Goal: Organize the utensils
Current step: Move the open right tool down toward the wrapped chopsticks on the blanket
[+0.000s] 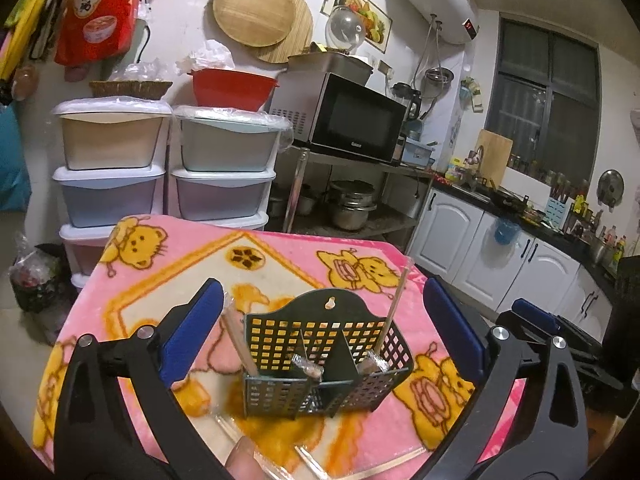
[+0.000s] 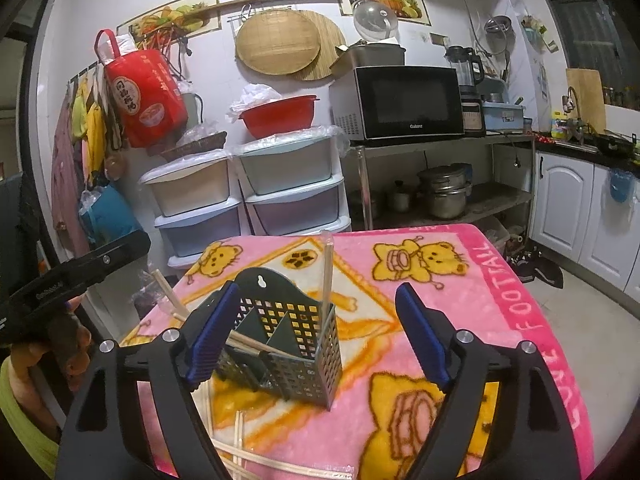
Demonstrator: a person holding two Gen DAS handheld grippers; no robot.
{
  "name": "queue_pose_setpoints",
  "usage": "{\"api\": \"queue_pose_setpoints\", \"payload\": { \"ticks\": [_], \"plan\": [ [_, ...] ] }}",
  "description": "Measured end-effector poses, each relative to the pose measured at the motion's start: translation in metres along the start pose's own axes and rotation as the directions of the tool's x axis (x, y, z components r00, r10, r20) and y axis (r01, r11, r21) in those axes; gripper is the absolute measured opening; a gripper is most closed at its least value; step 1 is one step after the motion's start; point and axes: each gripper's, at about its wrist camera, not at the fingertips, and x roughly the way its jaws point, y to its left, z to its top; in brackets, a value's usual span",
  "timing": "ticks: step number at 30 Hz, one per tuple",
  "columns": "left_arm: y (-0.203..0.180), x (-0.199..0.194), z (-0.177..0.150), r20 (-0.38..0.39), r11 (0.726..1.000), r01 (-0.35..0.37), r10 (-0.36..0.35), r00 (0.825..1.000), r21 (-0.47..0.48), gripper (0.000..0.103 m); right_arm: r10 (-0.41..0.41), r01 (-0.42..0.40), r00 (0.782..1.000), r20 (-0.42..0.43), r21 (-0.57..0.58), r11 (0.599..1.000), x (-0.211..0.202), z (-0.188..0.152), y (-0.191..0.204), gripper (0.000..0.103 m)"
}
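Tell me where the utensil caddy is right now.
The utensil caddy stands upright on the pink blanket, centred ahead of the open left gripper; in the right wrist view it sits just right of the left finger.

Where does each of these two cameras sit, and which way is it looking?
Left wrist view: on the left claw, looking forward between its open blue pads at the dark perforated utensil holder; a fingertip shows.
Right wrist view: on the right claw, open, facing that holder from its right; a hand with the other claw shows at left.
Shared: the holder, wooden chopsticks, pink bear-print blanket, black microwave.
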Motion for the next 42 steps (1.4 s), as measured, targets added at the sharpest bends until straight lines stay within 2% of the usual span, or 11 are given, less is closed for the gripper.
{"api": "queue_pose_setpoints", "payload": {
  "ticks": [13, 24, 42],
  "plan": [
    [0.001, -0.022, -0.015, -0.004, 1.000, -0.002, 0.002, 1.000, -0.013, 0.092, -0.005, 0.005, 1.000, 0.011, -0.034, 0.999, -0.019, -0.008, 0.006, 0.081],
    [0.009, -0.037, -0.028, -0.019, 0.999, -0.021, 0.020, 1.000, -0.032, 0.092, -0.005, 0.005, 1.000, -0.016, -0.041, 0.999, -0.030, -0.022, 0.009, 0.081],
    [0.032, -0.041, -0.061, -0.098, 0.995, -0.065, 0.058, 0.993, -0.074, 0.092, -0.006, 0.003, 0.998, -0.069, -0.047, 0.999, -0.037, -0.048, 0.008, 0.081]
  ]
}}
